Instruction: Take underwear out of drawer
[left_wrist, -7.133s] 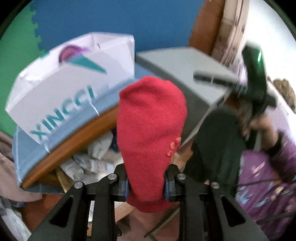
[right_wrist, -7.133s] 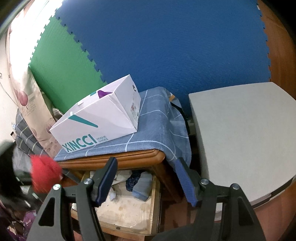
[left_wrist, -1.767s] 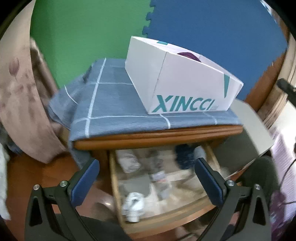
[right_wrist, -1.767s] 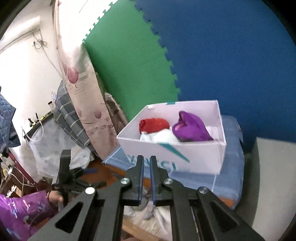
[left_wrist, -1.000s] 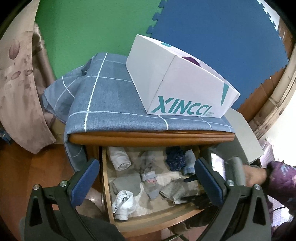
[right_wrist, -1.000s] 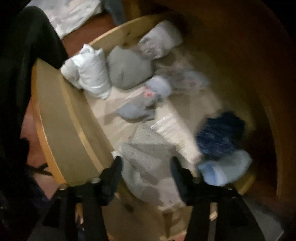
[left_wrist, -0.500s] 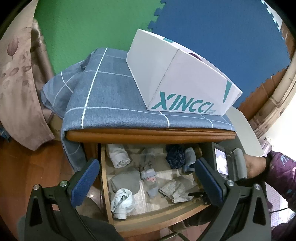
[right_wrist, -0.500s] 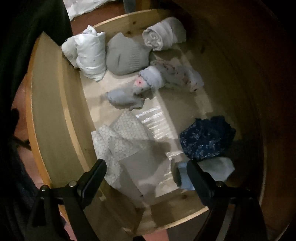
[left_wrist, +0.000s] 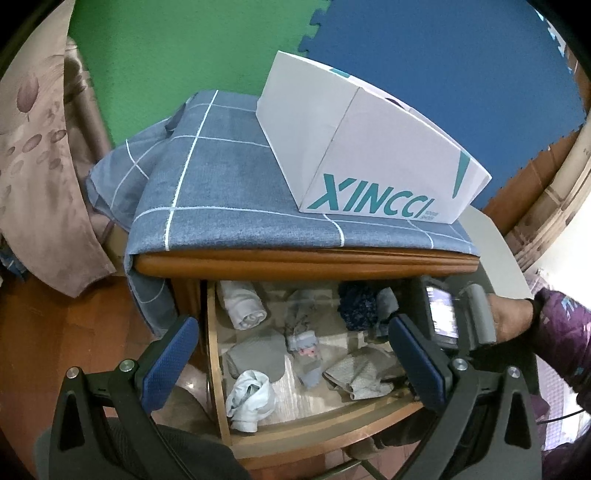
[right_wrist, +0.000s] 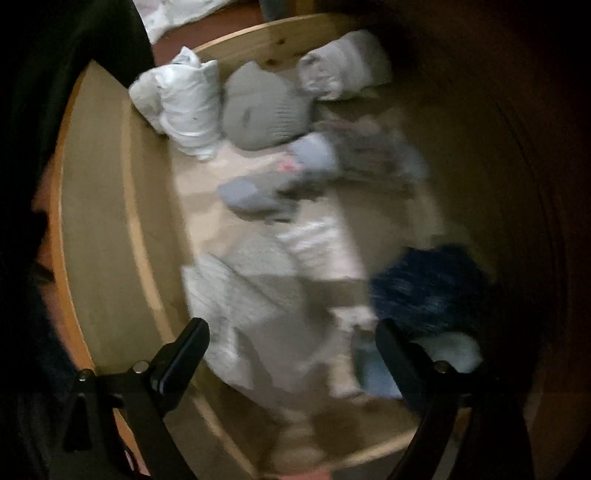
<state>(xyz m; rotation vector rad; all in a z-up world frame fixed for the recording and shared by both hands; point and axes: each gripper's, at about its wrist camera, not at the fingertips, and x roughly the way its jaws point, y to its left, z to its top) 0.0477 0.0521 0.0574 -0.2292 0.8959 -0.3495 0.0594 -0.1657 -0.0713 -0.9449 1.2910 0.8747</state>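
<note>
Right tongs (right_wrist: 291, 347) point down into the open drawer (left_wrist: 332, 428), jaws spread wide with nothing pinched; a pale patterned piece of underwear (right_wrist: 229, 295) lies on the drawer floor directly beneath and between them. Left tongs (left_wrist: 291, 354) hover in front of the drawer, jaws wide and empty.

Risks, as I judge them:
- Right wrist view is smeared, so the aim could land off the flat piece and close on the drawer floor or its front wall just beside the jaws.
- The dark blue bundle (right_wrist: 428, 288) and a light blue piece (right_wrist: 376, 373) sit near the right-hand finger; a close there could drag up two items.
- Flat fabric may slip out of a shallow pinch.

Writing: white box (left_wrist: 369, 147) above the left tongs on the cloth-covered worktop (left_wrist: 229, 192) reads "XINCCI" in teal; small print beside it is illegible.
</note>
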